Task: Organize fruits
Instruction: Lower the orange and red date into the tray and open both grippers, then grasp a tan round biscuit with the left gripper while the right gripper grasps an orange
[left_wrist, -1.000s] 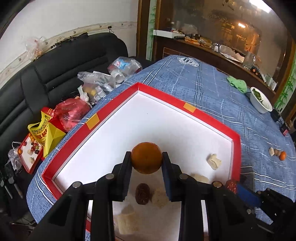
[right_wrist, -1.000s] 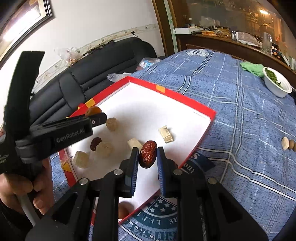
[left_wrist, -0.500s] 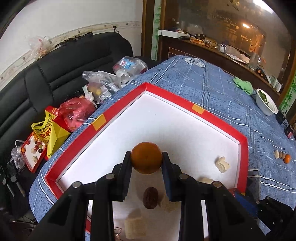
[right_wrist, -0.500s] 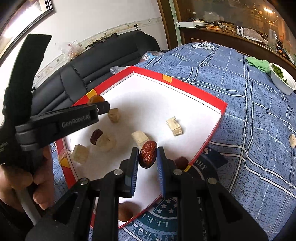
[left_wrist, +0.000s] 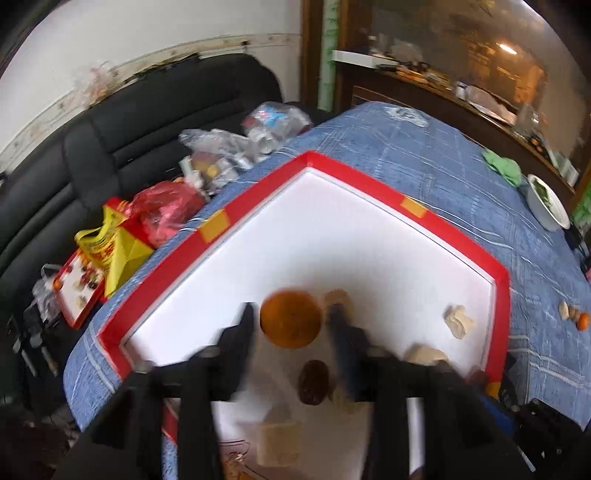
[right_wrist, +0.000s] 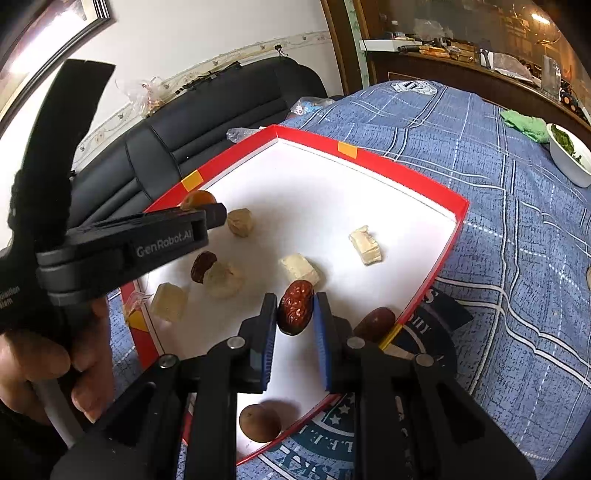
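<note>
Red-rimmed and white inside, the shallow tray (left_wrist: 458, 236) lies on a table under a blue checked cloth (right_wrist: 517, 240).

The left gripper (left_wrist: 291, 314) hangs over the tray with its jaws opening. The small orange (left_wrist: 290, 319) sits between them with a gap showing on each side, so the pads no longer press it; the view is blurred and I cannot tell whether the fruit touches the tray floor.

The right gripper (right_wrist: 295, 308) is pinched tight on a wrinkled red date (right_wrist: 295, 306), held above the tray's near part.

Scattered on the white floor are pale wrapped candies (right_wrist: 365, 245), another dark date (right_wrist: 202, 266) beside a pale lump, and a brown round fruit (right_wrist: 258, 421) near the front edge. A reddish-brown date (right_wrist: 375, 323) lies against the tray's right rim.

A hand (right_wrist: 40, 373) grips the left tool's handle at the lower left of the right wrist view, and that tool's black body hides part of the tray's left side.

Behind the tray stands a black sofa (left_wrist: 92, 147) piled with plastic bags (left_wrist: 221, 147) and a yellow and red bag (left_wrist: 110, 240). Farther off on the cloth are a white bowl of greens (right_wrist: 569, 155), a green rag (right_wrist: 524, 123), and a few small pieces (left_wrist: 572, 315) well apart from the tray.
</note>
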